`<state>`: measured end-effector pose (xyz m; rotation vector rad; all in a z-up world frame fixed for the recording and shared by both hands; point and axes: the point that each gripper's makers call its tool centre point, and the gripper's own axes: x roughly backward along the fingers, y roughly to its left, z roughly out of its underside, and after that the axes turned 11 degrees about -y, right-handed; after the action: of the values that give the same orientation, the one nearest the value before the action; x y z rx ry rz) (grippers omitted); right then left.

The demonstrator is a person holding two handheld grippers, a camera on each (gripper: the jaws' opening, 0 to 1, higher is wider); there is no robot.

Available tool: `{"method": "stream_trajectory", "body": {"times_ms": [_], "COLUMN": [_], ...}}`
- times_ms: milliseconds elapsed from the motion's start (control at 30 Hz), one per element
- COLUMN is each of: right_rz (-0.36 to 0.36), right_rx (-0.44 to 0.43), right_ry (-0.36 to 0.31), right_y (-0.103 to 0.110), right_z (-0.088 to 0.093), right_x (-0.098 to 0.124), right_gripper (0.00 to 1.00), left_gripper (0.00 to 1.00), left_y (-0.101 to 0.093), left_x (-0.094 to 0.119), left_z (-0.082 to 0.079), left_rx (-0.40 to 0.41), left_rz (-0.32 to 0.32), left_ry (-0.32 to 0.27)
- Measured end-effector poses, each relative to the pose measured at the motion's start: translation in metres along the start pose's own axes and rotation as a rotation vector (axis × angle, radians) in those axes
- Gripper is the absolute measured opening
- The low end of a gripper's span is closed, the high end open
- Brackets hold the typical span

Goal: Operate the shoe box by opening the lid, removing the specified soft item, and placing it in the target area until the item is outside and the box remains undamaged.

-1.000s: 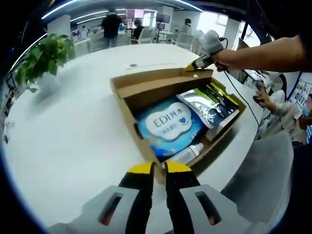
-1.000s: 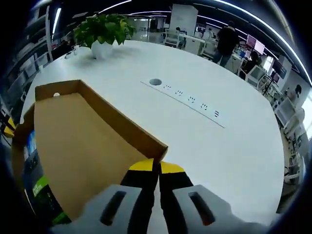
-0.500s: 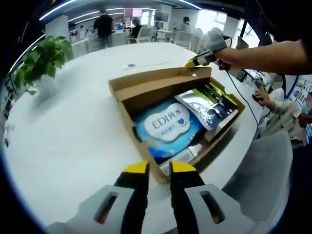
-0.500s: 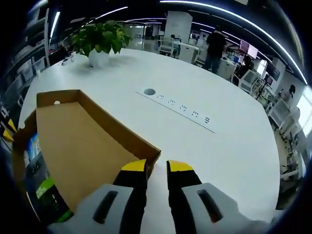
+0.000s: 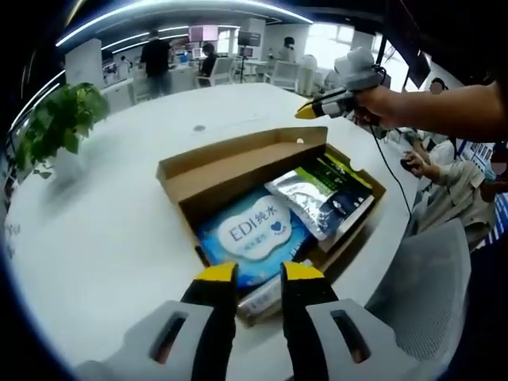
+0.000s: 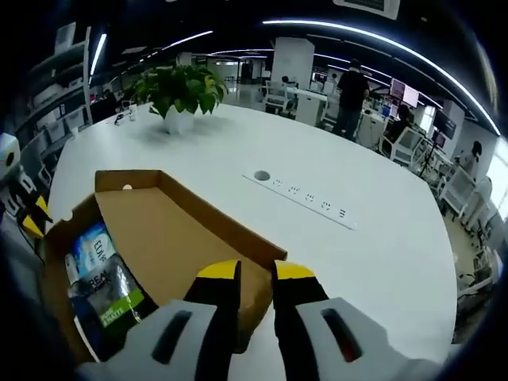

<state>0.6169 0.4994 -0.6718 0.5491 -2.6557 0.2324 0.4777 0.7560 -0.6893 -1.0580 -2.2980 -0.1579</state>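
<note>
Potted plant [image 5: 57, 127] at far left surface [image 5: 103, 230] edge. Left claw [image 5: 259, 272] now parted, empty, backed off box [image 5: 238, 171] near corner it pinched a second ago. Lid [image 6: 171, 238] folded fully back, so opening step looks done. Blue wipes pack [image 5: 252, 234] inside box, left of silver-green pouch [image 5: 317, 194]; white tube at near wall partly hidden by claw. Right claw [image 6: 255, 271] also released, parted, empty above lid edge. Pouch print too small to read

Open-plan office: desks [image 5: 171, 75], monitors [image 6: 409, 75], ceiling striplights [image 6: 397, 44].
</note>
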Motion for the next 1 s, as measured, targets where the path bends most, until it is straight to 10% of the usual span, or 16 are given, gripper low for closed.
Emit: {"method": "stream_trajectory", "body": {"times_ms": [700,1000], "right_rz": [-0.057,-0.088], "right_rx": [-0.029,-0.04], "right_ry": [0.006,0.026], "right_y": [0.057,0.083], "right_z": [0.02,0.031], "right_x": [0.041,0.06], "right_gripper": [0.11,0.1], "left_gripper": [0.2,0.22], "left_y": [-0.015,-0.034], "left_x": [-0.034,-0.063], "left_z": [-0.011,-0.013], "left_rx": [0.072,0.226], "left_rz": [0.057,0.117], "left_ry": [-0.012,-0.021]}}
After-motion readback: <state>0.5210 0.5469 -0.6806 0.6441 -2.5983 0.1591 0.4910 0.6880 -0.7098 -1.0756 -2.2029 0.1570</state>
